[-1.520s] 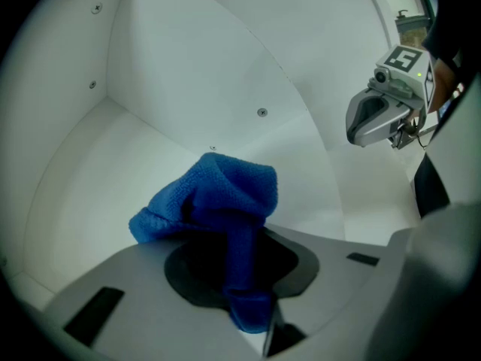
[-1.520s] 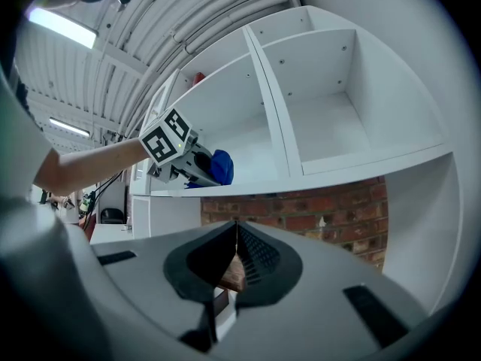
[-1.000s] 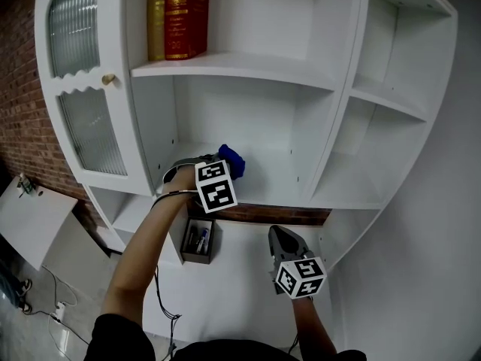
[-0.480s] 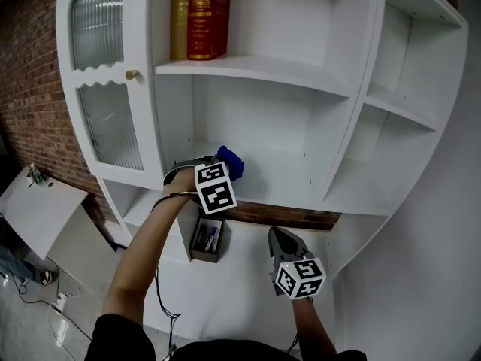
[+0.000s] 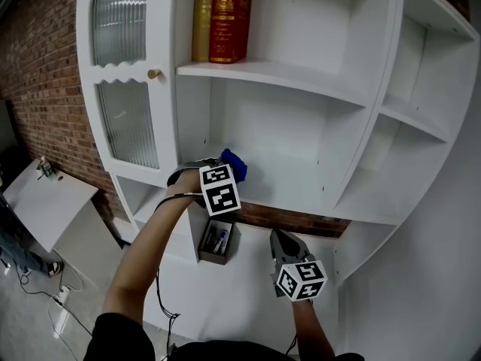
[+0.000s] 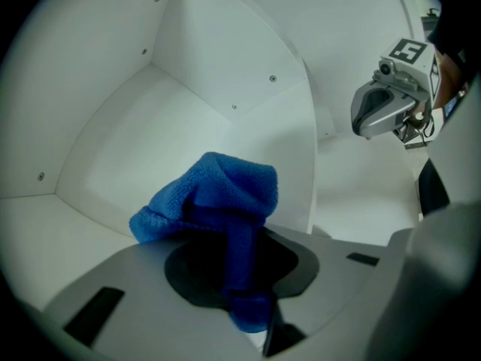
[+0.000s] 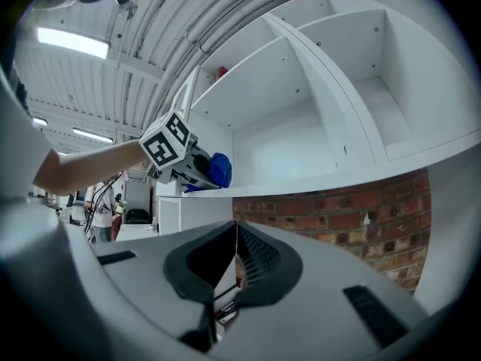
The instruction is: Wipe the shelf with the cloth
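While the blue cloth (image 6: 218, 198) is kept pinched in the left gripper (image 6: 242, 277), jaws shut on it, it's held at front-left of the middle shelf (image 5: 293, 188), same spot as 1 s ago | right gripper (image 7: 229, 277) is kept low below shelf, jaws together, nothing btwn | cabinet is seen shifted right in head view vs. earlier.

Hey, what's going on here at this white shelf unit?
A person is working with a hand-held gripper in each hand. The left hand-held gripper is clamped on a blue cloth, held just inside the left end of the white shelf, so wiping looks under way or about to start. The right hand-held gripper hangs lower, below that shelf, jaws together with nothing in them.
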Motion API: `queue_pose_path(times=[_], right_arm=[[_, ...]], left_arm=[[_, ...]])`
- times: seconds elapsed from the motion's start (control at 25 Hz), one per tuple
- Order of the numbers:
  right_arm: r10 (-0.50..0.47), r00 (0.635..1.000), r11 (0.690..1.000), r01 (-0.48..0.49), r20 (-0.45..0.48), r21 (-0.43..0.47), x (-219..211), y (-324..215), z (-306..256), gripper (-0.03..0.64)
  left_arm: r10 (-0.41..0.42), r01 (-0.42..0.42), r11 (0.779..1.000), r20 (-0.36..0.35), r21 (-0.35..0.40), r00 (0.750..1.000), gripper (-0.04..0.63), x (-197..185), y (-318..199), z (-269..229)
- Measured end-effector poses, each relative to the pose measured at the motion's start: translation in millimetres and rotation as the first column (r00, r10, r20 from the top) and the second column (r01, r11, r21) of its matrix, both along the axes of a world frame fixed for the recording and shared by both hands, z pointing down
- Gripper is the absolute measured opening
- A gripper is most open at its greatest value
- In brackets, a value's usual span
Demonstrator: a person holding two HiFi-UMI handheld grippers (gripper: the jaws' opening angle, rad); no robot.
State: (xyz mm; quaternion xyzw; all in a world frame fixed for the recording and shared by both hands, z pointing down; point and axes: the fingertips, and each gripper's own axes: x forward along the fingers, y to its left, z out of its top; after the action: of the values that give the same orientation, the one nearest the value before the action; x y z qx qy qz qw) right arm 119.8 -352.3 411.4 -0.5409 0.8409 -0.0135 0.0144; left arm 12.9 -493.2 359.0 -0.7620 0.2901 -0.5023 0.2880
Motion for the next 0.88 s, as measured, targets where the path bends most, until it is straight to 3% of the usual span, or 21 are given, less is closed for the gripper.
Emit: queue_pose_path(times=[0.44,0.88], right_arm=[[-0.052,0.998,0.999,0.052,0.021,-0.012,-27.4,-10.7,5.8,0.020],[-0.047,0.999,0.999,0.047,0.023,-0.017,-25.4,-11.9,8.4,0.020]], left_arm=[[-0.040,0.039,0.999,0.105,0.013,0.994,0.091,-24.8,2.3,3.1],[-0.029,0.027,0.999,0.118,0.019,0.993,0.091,-25.4,2.3,3.1]])
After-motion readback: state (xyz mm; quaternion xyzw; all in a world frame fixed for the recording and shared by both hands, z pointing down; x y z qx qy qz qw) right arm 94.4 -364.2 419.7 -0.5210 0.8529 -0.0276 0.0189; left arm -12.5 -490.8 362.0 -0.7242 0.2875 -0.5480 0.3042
